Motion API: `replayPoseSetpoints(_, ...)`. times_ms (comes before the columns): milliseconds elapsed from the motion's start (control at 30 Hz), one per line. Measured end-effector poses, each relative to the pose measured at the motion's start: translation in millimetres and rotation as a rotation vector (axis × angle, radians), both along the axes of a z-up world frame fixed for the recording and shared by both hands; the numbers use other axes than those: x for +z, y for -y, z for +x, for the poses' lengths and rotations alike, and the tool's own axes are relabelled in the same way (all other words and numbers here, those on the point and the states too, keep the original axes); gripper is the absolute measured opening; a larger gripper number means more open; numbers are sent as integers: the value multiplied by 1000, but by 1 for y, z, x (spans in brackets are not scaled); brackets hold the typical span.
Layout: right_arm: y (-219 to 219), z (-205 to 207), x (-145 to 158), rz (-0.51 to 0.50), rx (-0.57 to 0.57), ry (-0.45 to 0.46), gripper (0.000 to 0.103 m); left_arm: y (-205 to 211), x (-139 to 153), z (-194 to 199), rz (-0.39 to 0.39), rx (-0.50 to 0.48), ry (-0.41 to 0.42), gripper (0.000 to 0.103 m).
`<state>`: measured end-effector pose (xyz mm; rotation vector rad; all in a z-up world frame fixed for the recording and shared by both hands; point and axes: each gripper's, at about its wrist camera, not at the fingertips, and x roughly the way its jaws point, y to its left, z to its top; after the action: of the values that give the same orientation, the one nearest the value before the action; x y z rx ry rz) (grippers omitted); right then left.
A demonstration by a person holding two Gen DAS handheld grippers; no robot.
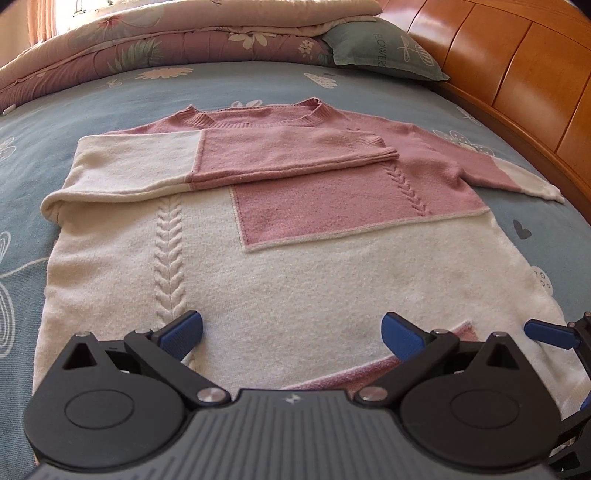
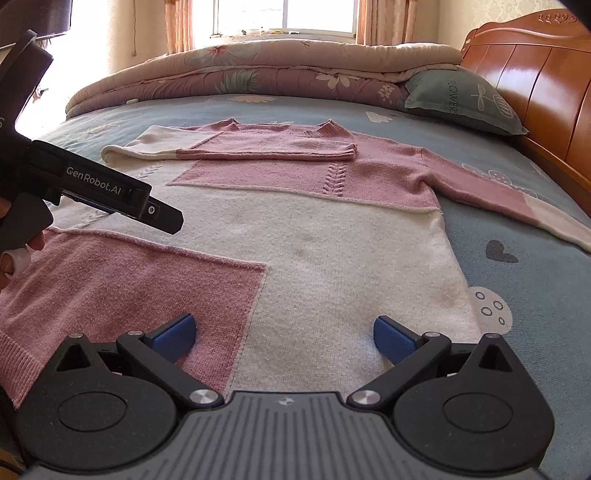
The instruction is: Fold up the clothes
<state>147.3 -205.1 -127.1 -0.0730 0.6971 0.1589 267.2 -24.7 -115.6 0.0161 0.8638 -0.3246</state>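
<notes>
A pink and cream knitted sweater point(image 1: 295, 266) point(image 2: 332, 236) lies flat on the bed, neck away from me. Its left sleeve point(image 1: 221, 158) point(image 2: 236, 147) is folded across the chest. The right sleeve point(image 1: 480, 166) point(image 2: 498, 192) stretches out toward the headboard. My left gripper point(image 1: 291, 334) hovers open over the cream hem, nothing between its blue pads. My right gripper point(image 2: 284, 334) is open above the hem, where the pink panel meets the cream. The left gripper's body point(image 2: 110, 192) crosses the left of the right wrist view, held by a hand point(image 2: 14, 254). A blue fingertip point(image 1: 546, 332) of the right gripper shows at the left wrist view's right edge.
A blue flower-print sheet point(image 1: 110, 96) point(image 2: 517, 280) covers the bed. A folded floral quilt point(image 1: 166, 40) point(image 2: 277, 70) and a grey-green pillow point(image 1: 384, 48) point(image 2: 469, 99) lie at the far side. A wooden headboard point(image 1: 517, 66) point(image 2: 543, 74) runs along the right. A bright window point(image 2: 288, 14) is behind.
</notes>
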Motion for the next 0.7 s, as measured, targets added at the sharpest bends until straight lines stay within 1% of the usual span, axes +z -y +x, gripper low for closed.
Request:
replayPoseSetpoints(133,0,-5,-3,1,-3,23,103,2,2,-2,2,-4,-2,102)
replayPoseSetpoints(367,1,-12,-6,7,-17,66,103,3,11,-9,-33,-27,-8,102)
replayPoseSetpoints(467,0,-13,-5,3,-30,62,103,6,17,-12,-38,-43,8,102)
replayPoseSetpoints(600,-3,-14,0,-5,-72,20,103,8,29,-17,-49,-69,37,102)
replayPoseSetpoints(700,-2,-25,0,17,-121,-4,103,5,37,-21,-69,-78,53,102)
